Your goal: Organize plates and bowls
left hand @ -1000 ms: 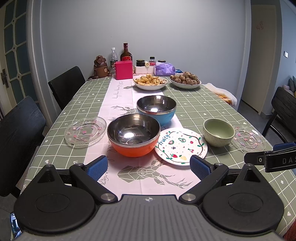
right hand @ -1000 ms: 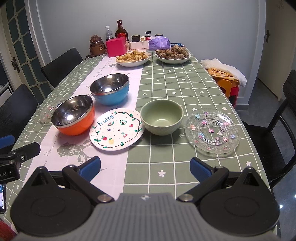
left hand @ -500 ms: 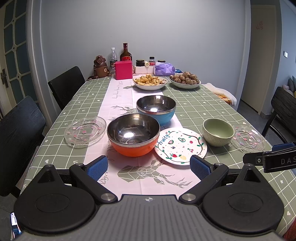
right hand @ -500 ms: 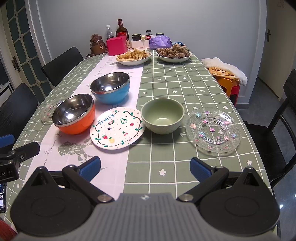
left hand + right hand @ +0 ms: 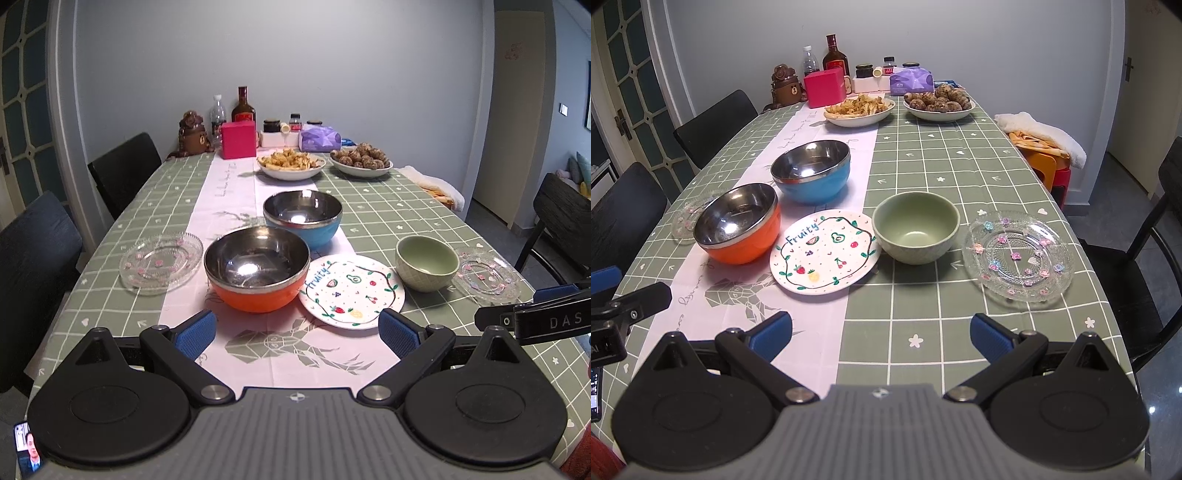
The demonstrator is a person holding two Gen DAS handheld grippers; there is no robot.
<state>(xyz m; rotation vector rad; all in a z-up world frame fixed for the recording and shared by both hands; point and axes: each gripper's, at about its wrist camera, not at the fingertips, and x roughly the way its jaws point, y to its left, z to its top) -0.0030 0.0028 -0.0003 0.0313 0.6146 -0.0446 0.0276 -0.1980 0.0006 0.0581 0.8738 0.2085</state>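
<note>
While both grippers gape empty, glass plate (image 5: 1017, 256) nears table (image 5: 960, 162) edge.

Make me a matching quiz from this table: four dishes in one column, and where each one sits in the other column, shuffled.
Dishes:
1. orange bowl
2. blue bowl
3. green bowl
4. fruit plate

Places:
A. between the fruit plate and the right-hand glass plate
B. between the orange bowl and the green bowl
C. beside the left-hand glass plate
D. behind the orange bowl, farther up the table

Pairs: 1-C, 2-D, 3-A, 4-B
</note>
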